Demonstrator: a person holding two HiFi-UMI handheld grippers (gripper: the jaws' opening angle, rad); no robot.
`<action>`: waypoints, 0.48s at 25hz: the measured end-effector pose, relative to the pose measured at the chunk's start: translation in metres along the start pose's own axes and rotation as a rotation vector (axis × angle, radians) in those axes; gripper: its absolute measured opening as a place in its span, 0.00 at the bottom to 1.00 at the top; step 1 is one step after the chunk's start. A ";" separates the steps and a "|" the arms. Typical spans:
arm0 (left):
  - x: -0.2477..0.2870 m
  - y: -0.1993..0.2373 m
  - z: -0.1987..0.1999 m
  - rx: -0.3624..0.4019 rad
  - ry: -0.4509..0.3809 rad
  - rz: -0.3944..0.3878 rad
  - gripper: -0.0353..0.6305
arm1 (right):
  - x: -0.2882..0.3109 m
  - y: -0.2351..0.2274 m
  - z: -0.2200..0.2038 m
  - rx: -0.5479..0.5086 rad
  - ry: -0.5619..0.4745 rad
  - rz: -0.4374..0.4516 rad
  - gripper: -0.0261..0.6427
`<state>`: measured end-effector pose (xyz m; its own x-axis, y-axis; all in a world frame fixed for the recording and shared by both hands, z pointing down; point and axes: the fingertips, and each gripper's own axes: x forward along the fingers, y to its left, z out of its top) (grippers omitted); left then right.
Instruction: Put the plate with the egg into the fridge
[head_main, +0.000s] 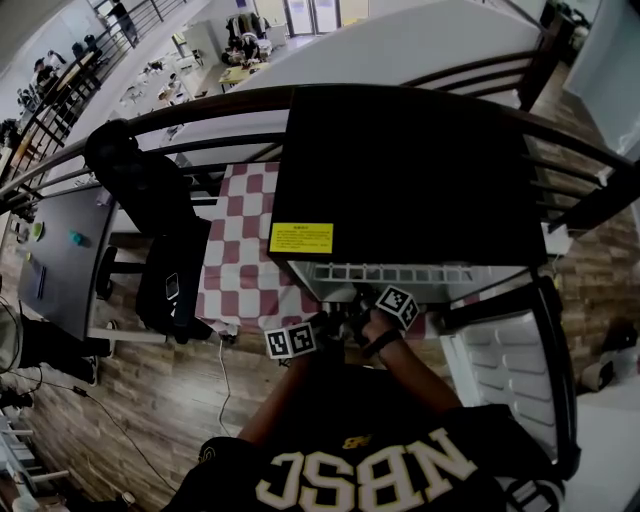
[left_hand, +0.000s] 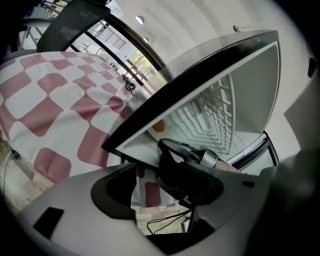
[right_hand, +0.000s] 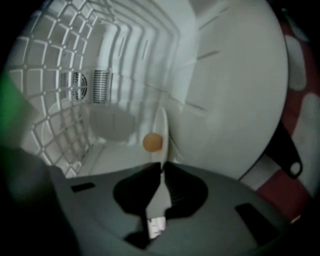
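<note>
Plate (right_hand: 161, 131) with the egg (right_hand: 152, 142) on it is inside the fridge (right_hand: 125, 75), past the front edge of the white floor, seen edge-on with the wire rack (right_hand: 45, 75) to one side. The right gripper (right_hand: 162, 169) has its jaws clamped on the near rim. Whether the plate bears on the floor I cannot tell. The step calls for holding it level so the egg cannot roll, lowering until it rests, then releasing. The left gripper (left_hand: 155, 200) hangs outside over the checked cloth (left_hand: 60, 110), jaws apart and empty.

Dim, soft, perhaps motion-blurred; fisheye edges.
</note>
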<state>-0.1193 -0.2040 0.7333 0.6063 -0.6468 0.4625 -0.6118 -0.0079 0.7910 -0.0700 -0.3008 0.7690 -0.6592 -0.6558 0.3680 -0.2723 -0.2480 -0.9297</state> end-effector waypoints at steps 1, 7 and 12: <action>0.000 0.000 -0.001 -0.006 -0.002 0.000 0.47 | 0.000 0.000 0.001 -0.045 0.010 -0.017 0.09; 0.000 -0.006 -0.008 -0.013 -0.003 -0.010 0.47 | -0.006 -0.003 0.002 -0.334 0.121 -0.156 0.12; 0.000 -0.013 -0.014 -0.008 -0.010 -0.019 0.47 | -0.023 -0.006 -0.001 -0.512 0.174 -0.212 0.23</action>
<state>-0.1045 -0.1928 0.7290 0.6126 -0.6540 0.4439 -0.5965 -0.0140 0.8025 -0.0538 -0.2832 0.7665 -0.6471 -0.4914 0.5830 -0.6868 0.0436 -0.7255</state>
